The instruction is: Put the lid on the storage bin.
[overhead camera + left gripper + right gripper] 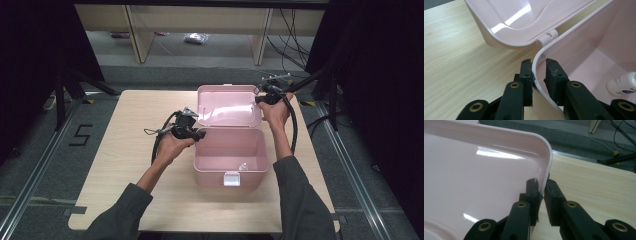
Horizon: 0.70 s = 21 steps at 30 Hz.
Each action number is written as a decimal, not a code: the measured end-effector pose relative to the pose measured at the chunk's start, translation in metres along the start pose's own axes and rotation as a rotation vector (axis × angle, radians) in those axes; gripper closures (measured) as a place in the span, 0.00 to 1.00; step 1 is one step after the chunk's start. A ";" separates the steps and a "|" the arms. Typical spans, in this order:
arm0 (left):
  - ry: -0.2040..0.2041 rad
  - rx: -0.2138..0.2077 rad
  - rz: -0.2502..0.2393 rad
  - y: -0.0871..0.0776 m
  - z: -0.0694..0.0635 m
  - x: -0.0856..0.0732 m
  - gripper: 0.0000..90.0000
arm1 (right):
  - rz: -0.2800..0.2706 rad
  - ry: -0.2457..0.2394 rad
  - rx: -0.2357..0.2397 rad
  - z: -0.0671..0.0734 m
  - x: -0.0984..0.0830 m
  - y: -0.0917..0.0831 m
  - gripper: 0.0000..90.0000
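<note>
On the table (140,165), the left gripper (539,75) clamps the pink box (230,160) wall, the right gripper (541,191) its lid (227,105) edge (2 holds); next, judging so, swing it shut.

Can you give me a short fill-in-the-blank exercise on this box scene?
1. The left gripper has its jaws on either side of the rim of the pink ____.
2. The right gripper grips the edge of the box's ____, which is swung open.
3. Inside the box lies a small white ____.
4. The box stands on a ____ table.

Missing words: box; lid; bottle; wooden
</note>
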<state>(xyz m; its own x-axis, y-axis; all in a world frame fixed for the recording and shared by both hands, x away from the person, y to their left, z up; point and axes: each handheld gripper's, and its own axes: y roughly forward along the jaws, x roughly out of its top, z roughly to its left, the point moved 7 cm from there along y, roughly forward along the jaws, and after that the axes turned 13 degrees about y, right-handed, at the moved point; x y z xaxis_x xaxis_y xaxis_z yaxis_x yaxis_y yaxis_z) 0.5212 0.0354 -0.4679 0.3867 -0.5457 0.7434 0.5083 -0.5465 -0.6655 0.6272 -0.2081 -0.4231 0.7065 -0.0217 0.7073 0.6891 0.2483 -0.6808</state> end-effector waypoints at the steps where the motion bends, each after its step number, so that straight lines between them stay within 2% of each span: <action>1: 0.001 -0.001 0.000 0.000 0.000 0.000 0.85 | -0.003 0.002 0.007 0.001 0.000 -0.001 0.92; 8: 0.001 0.005 0.000 0.001 0.000 0.001 0.85 | -0.026 0.001 0.016 0.001 0.003 -0.011 0.92; 10: 0.002 0.006 0.000 0.001 0.000 0.001 0.85 | -0.039 -0.008 0.017 0.002 0.005 -0.015 0.92; 11: 0.001 0.006 -0.001 0.001 0.000 0.001 0.85 | -0.047 -0.028 0.023 0.001 0.006 -0.016 0.92; 13: -0.001 0.006 -0.002 0.001 0.000 0.001 0.85 | -0.066 -0.018 0.028 0.003 0.007 -0.020 0.92; 16: -0.003 0.006 -0.002 0.001 0.000 0.001 0.85 | -0.073 -0.039 0.027 0.003 0.008 -0.028 0.93; 18: 0.010 0.013 -0.008 0.001 0.001 0.001 0.85 | -0.089 -0.033 0.033 0.005 0.009 -0.032 0.93; 21: 0.003 0.013 -0.010 0.001 0.001 0.001 0.85 | -0.111 -0.044 0.035 0.007 0.010 -0.039 0.93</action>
<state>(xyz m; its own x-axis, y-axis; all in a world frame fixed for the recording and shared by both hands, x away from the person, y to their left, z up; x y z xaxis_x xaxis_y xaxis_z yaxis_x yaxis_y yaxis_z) 0.5230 0.0354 -0.4679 0.3787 -0.5422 0.7501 0.5222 -0.5440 -0.6568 0.6064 -0.2112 -0.3887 0.6177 -0.0088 0.7864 0.7565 0.2799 -0.5911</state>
